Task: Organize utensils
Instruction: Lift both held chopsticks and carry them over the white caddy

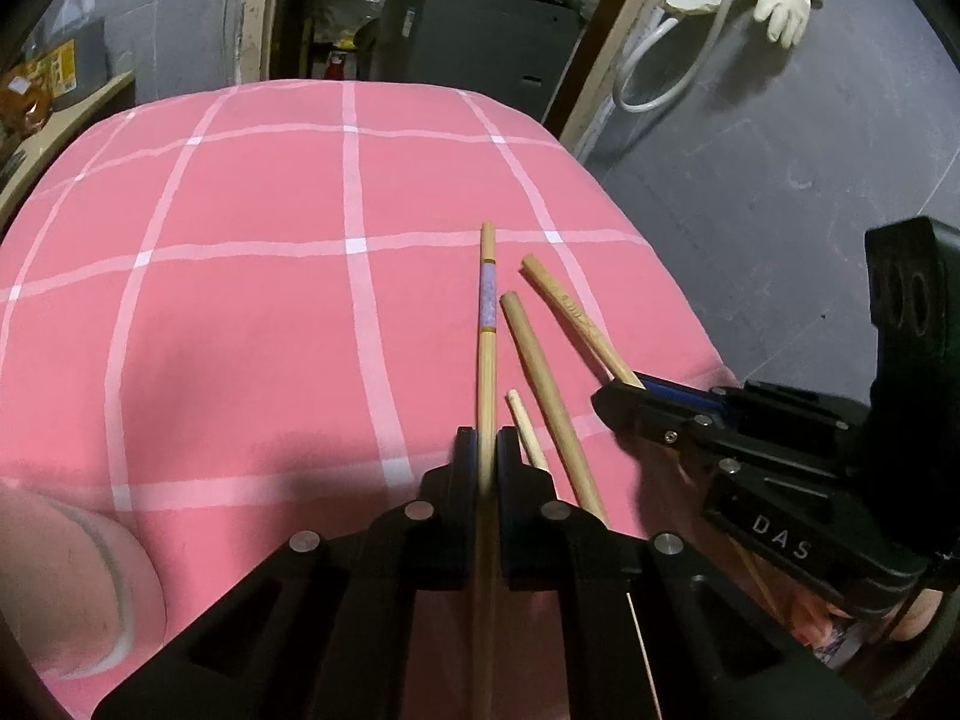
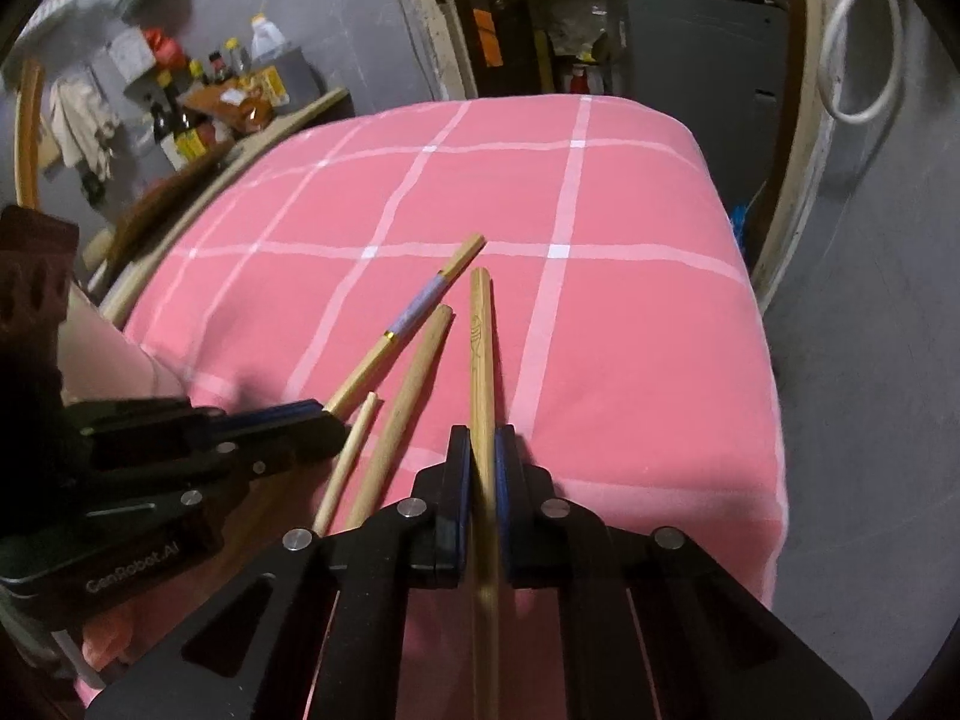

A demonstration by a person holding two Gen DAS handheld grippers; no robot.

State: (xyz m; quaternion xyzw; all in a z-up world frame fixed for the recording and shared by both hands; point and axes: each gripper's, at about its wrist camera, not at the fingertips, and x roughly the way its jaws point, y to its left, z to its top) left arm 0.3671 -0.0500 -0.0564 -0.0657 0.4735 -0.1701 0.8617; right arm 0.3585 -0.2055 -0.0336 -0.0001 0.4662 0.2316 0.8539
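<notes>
Sorting in hand: the left gripper (image 1: 487, 444) clamps a slim bamboo chopstick with a lilac band (image 1: 487, 306), the right gripper (image 2: 483, 441) an engraved wooden chopstick (image 2: 480, 348), both angled down over the pink checked desk cloth (image 1: 240, 312). Two plain chopsticks (image 2: 402, 402) lie between (untouched). Next, probably: lifting without snagging.

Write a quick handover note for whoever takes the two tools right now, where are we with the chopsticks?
Left tool: shut on the banded chopstick, the one with the pale purple wrap.
Right tool: shut on the engraved chopstick.
Between them, two loose sticks lie on the pink checked cloth: a thick plain chopstick and a thin pale stick, near each other, all pointing roughly away from you.
Done: both grips made.
Left: place the two held sticks, then the loose pair. No holder or tray is in view, so the destination is unclear.
</notes>
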